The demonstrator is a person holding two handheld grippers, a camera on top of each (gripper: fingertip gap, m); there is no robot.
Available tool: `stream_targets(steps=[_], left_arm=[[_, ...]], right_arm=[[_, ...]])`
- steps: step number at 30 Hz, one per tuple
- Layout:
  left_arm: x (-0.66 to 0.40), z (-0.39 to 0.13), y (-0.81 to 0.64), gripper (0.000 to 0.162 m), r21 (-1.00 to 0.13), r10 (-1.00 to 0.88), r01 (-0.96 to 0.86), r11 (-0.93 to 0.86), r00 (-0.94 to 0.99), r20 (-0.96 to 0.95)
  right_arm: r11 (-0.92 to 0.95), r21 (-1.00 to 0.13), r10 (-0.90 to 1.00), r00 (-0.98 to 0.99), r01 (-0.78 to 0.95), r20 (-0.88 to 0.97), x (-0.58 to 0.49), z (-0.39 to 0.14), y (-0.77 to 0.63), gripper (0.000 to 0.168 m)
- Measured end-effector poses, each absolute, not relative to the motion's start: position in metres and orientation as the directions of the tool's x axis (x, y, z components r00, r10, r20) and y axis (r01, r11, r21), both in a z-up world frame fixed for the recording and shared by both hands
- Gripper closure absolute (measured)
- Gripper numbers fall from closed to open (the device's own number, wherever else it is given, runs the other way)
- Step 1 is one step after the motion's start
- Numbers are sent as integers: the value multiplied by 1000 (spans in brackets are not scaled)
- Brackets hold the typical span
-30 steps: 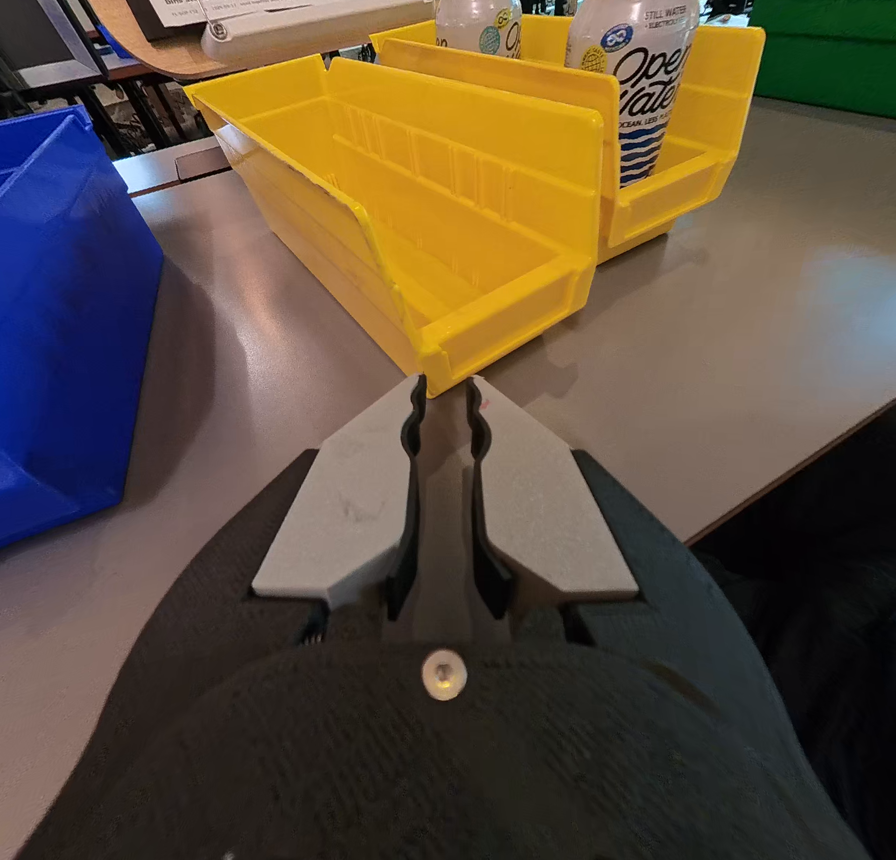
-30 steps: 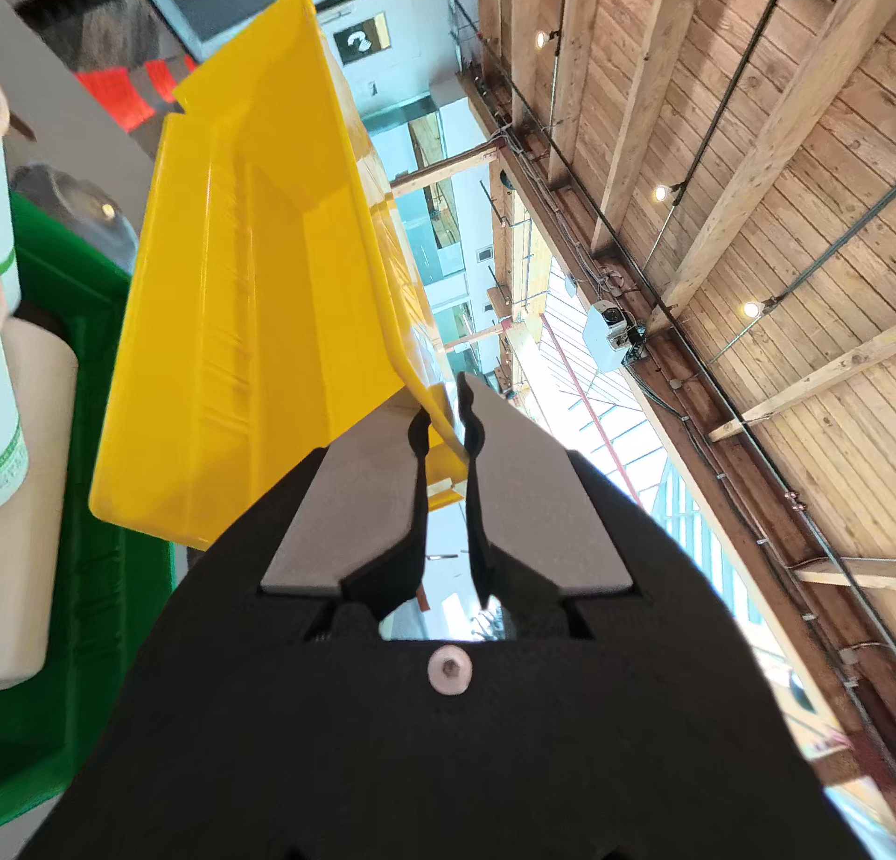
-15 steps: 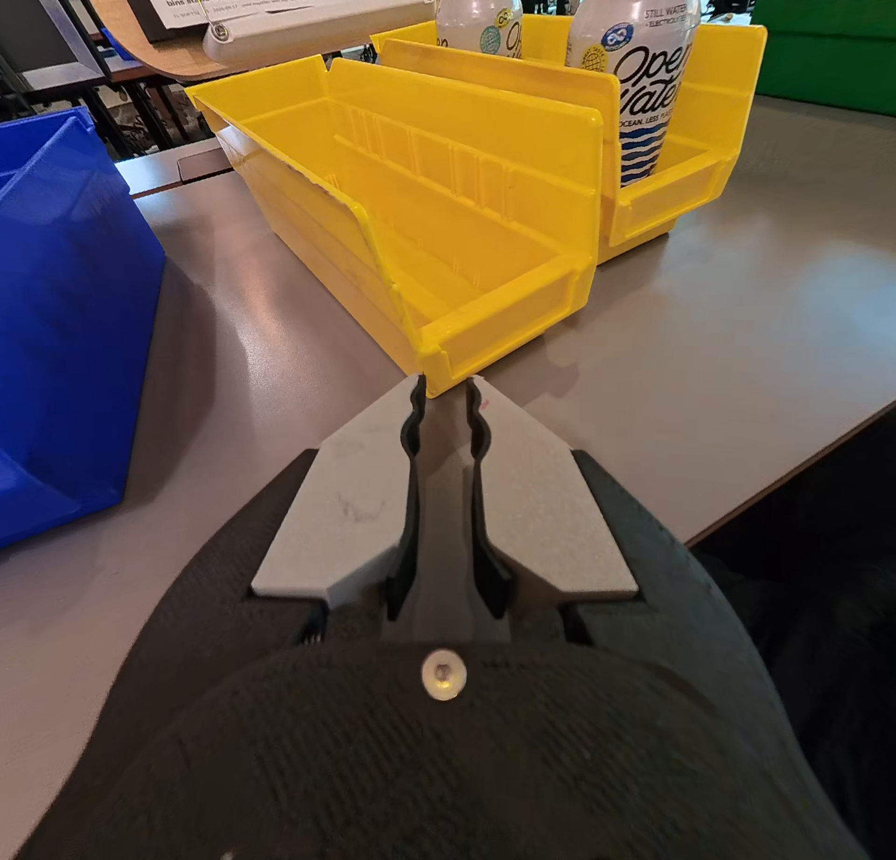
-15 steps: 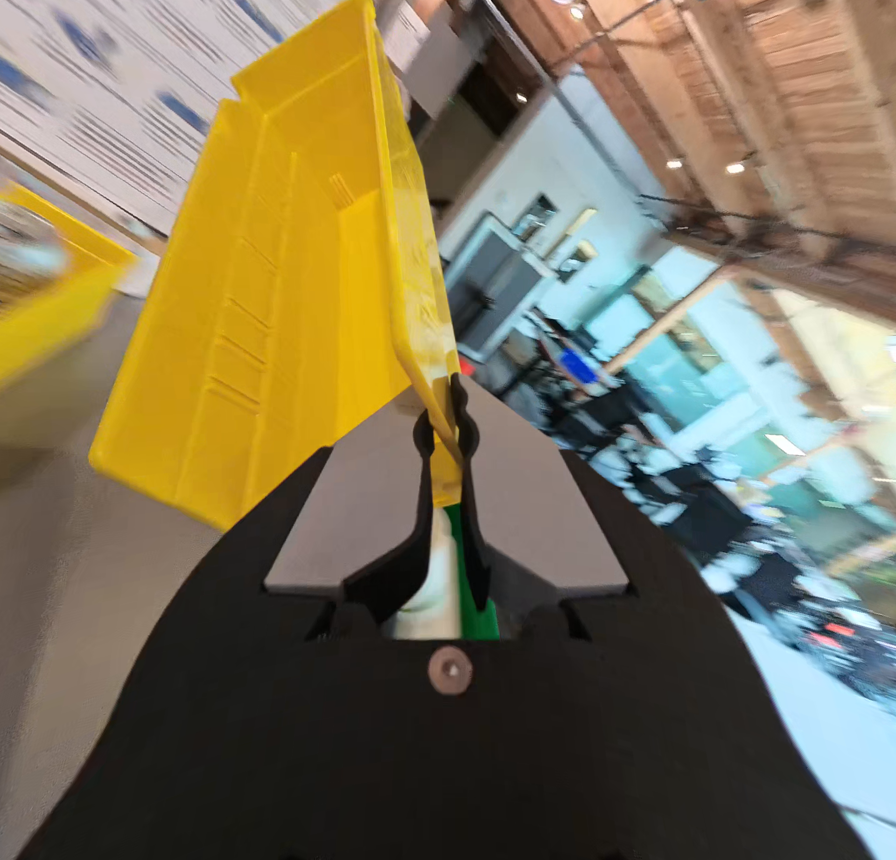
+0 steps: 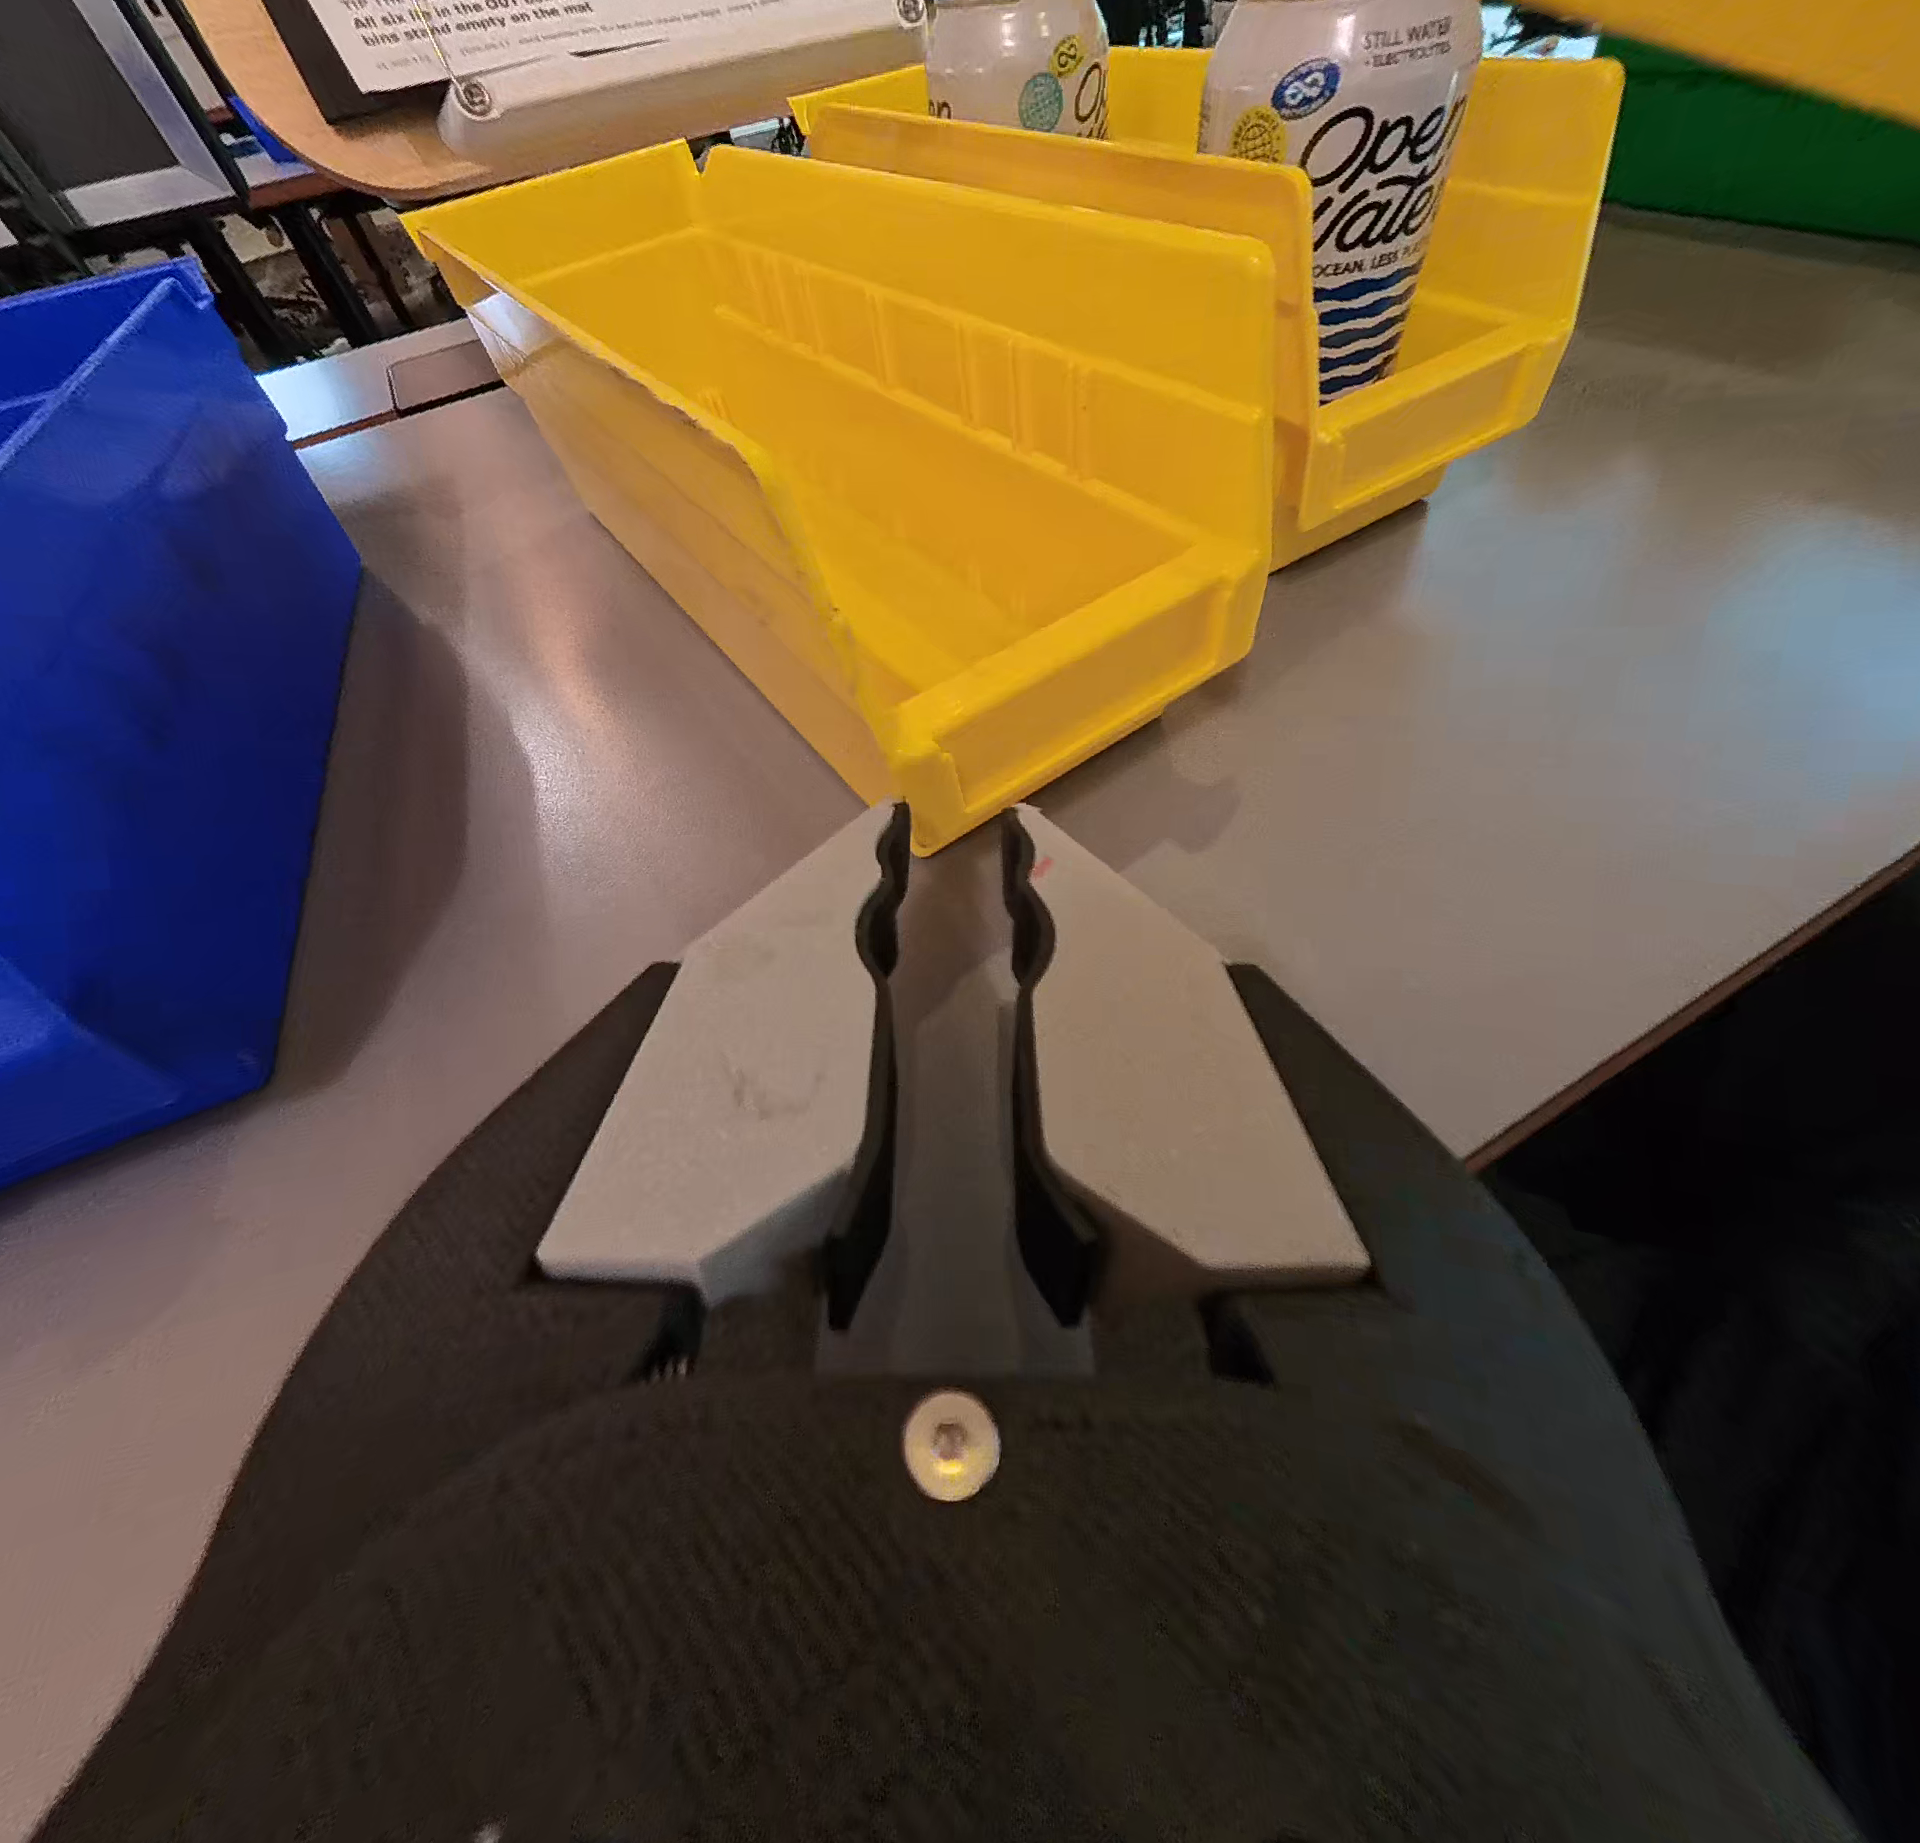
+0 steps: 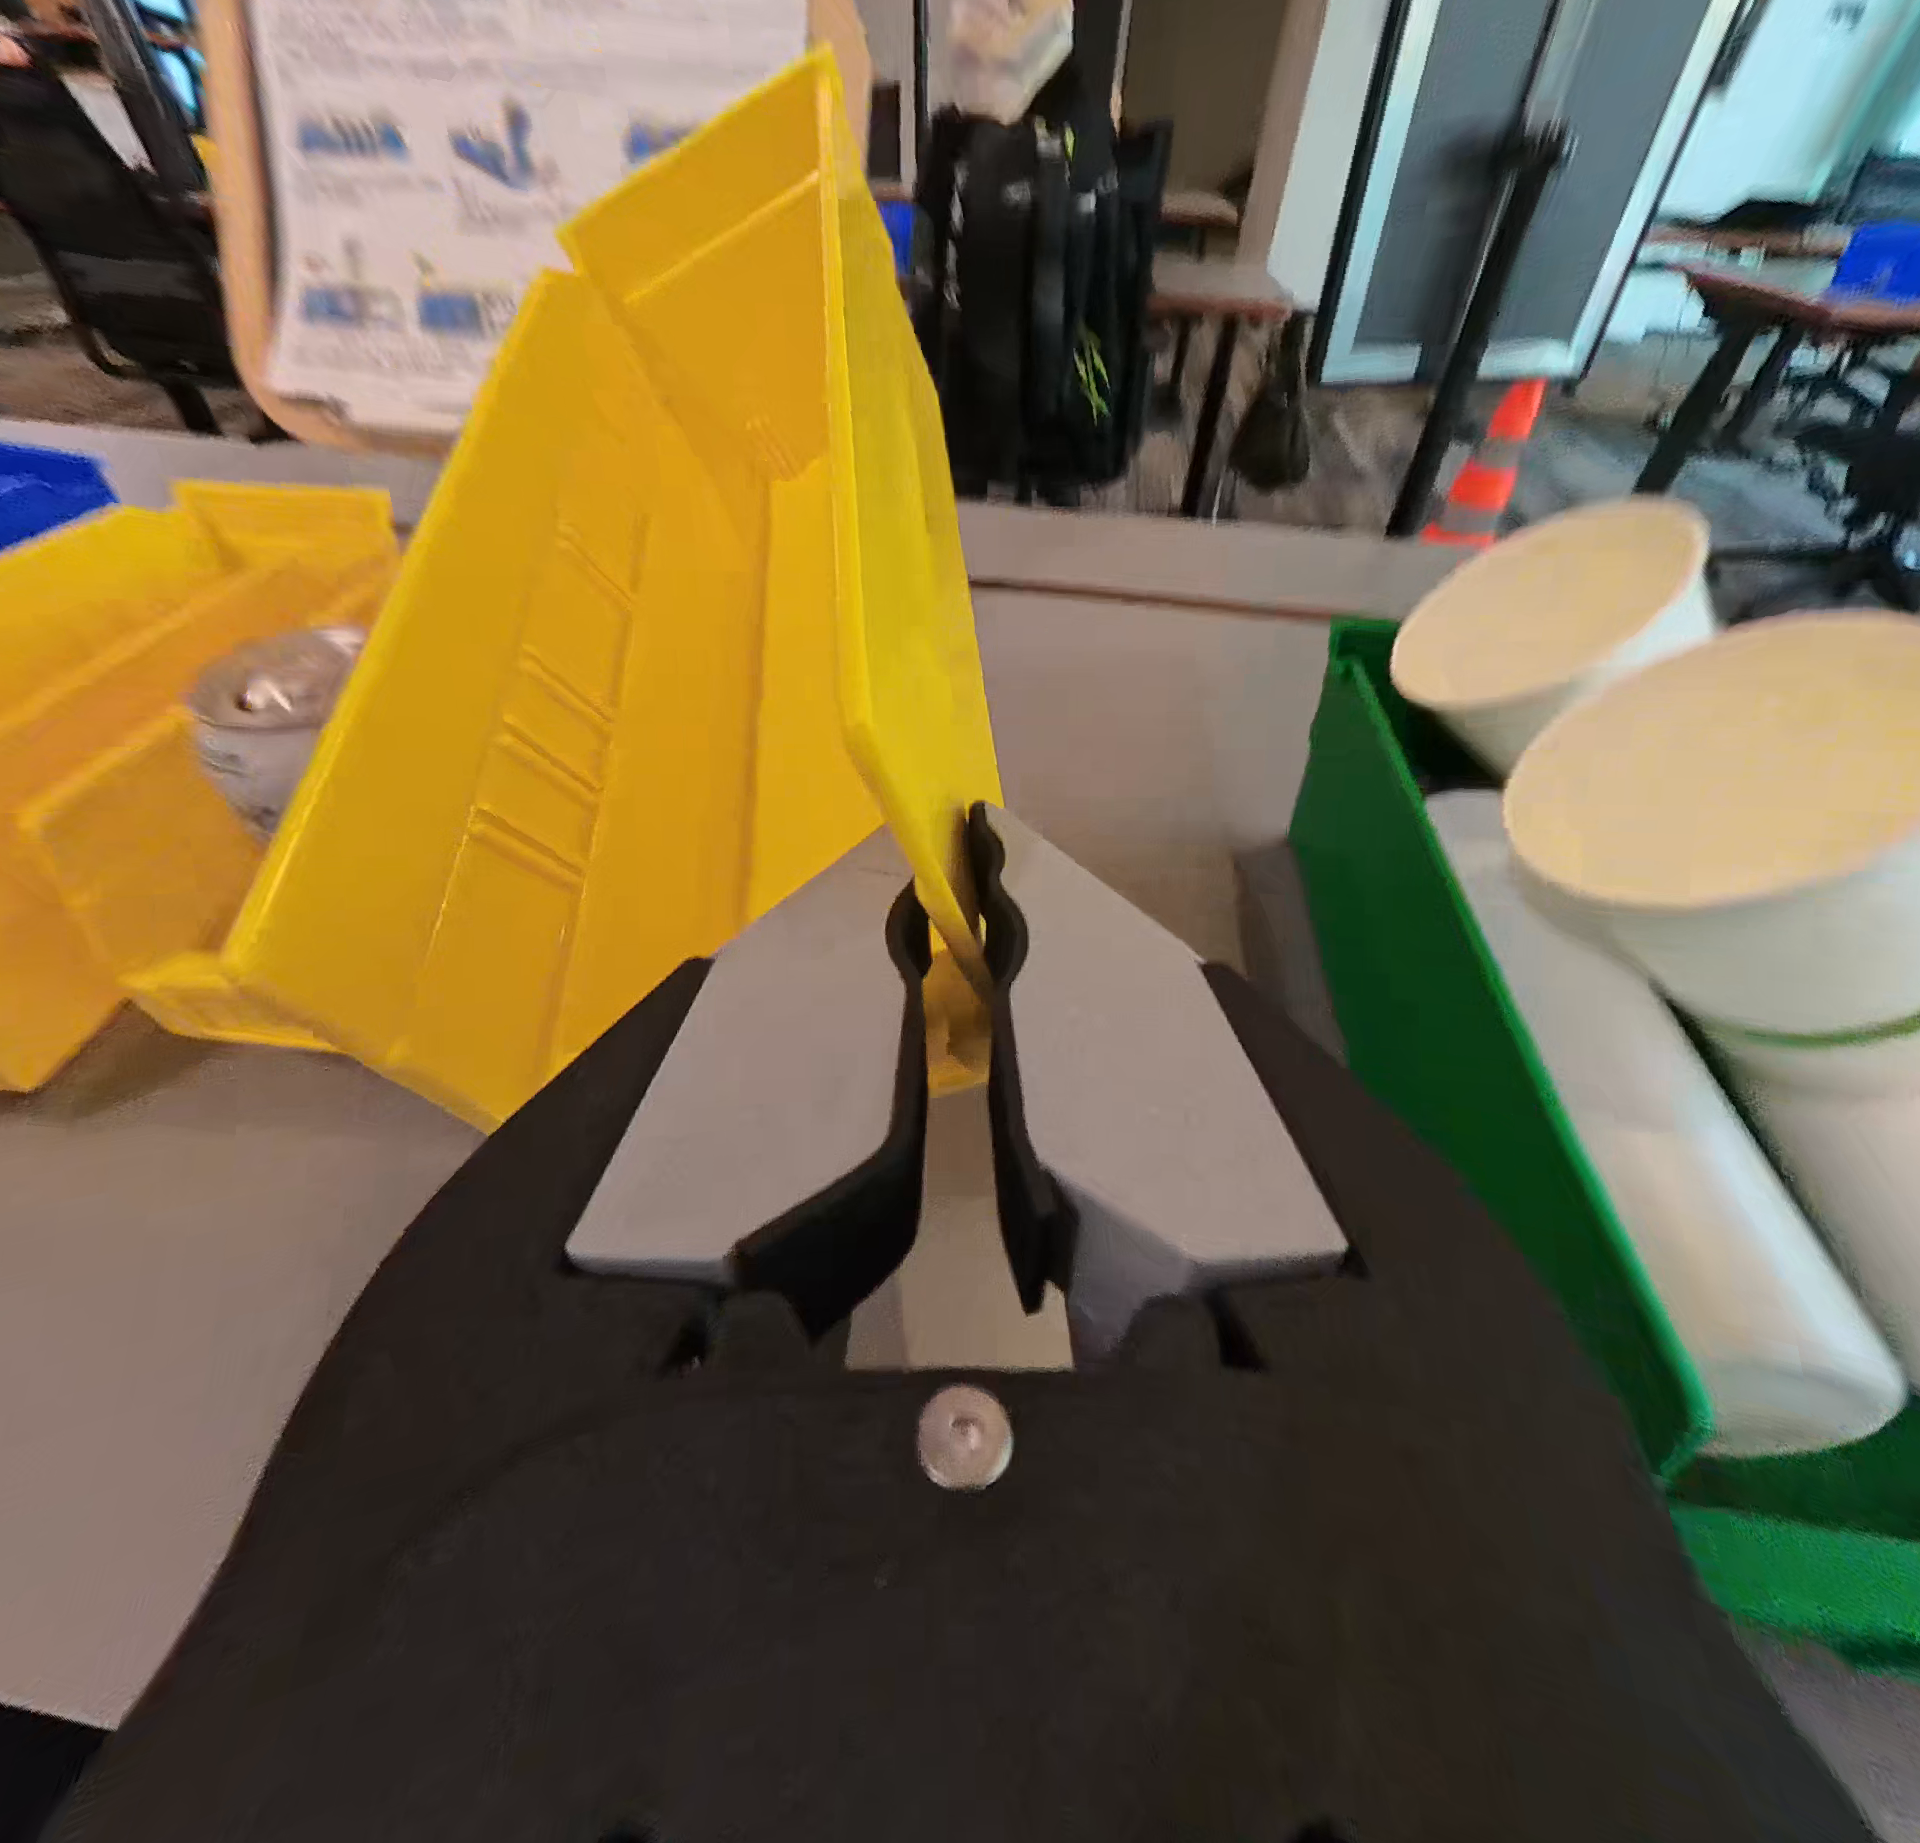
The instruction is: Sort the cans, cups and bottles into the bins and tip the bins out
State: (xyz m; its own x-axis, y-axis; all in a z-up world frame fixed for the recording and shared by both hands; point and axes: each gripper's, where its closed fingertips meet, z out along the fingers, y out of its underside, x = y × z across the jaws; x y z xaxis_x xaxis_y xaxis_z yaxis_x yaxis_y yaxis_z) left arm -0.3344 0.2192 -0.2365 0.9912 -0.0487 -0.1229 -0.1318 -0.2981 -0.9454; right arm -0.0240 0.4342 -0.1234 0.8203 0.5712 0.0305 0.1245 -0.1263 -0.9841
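1. The right gripper (image 6: 951, 863) has swung round: a second ago its view looked up at a wooden ceiling, and now it looks across the surface (image 6: 1101, 692) again. Its fingers (image 6: 1132, 1045) stay pinched on the side wall of the held yellow bin (image 6: 582, 754), which is tilted, open side facing the camera, and shows nothing inside.

2. That suggests the tipping of this bin is done and it is being carried back toward the other yellow bins (the frame is motion-blurred, so how high it hangs above the surface is hard to judge).

3. On the right, the green box (image 6: 1455, 1066) holds paper cups (image 6: 1714, 785), some upright and one lying on its side; these look already dumped.

4. The left gripper (image 5: 956, 822) has barely moved. It hovers low over the surface, its fingers (image 5: 758, 1055) a narrow gap apart and holding nothing, just short of the front corner of the near empty bin (image 5: 935, 463).

5. Behind it, the far bin (image 5: 1507, 266) still holds two cans (image 5: 1340, 183) standing upright, so that one remains to be tipped out.

6. A blurred yellow edge now crosses the top right of the left view, probably the returning bin.

7. A blue bin (image 5: 135, 702) sits at the left, beside the empty one.
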Motion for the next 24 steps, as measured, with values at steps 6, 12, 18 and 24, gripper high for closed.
stream_targets(steps=[6,12,18,24], left_arm=[[-334,-237,220,147,-940,-40,-161,-302,987,-157],[-335,-234,220,148,-936,-12,-204,-287,978,-210],[-335,-234,221,146,-940,-16,-183,-288,982,-186],[-334,-236,220,147,-934,-15,-205,-292,978,-210]], right_arm=[[-314,-928,536,844,203,4,-27,-196,462,166],[-362,-907,502,865,216,6,-13,-211,471,147],[-118,-989,660,751,89,-11,-42,-127,395,148],[-303,-933,812,565,194,-146,-146,-182,341,139]])
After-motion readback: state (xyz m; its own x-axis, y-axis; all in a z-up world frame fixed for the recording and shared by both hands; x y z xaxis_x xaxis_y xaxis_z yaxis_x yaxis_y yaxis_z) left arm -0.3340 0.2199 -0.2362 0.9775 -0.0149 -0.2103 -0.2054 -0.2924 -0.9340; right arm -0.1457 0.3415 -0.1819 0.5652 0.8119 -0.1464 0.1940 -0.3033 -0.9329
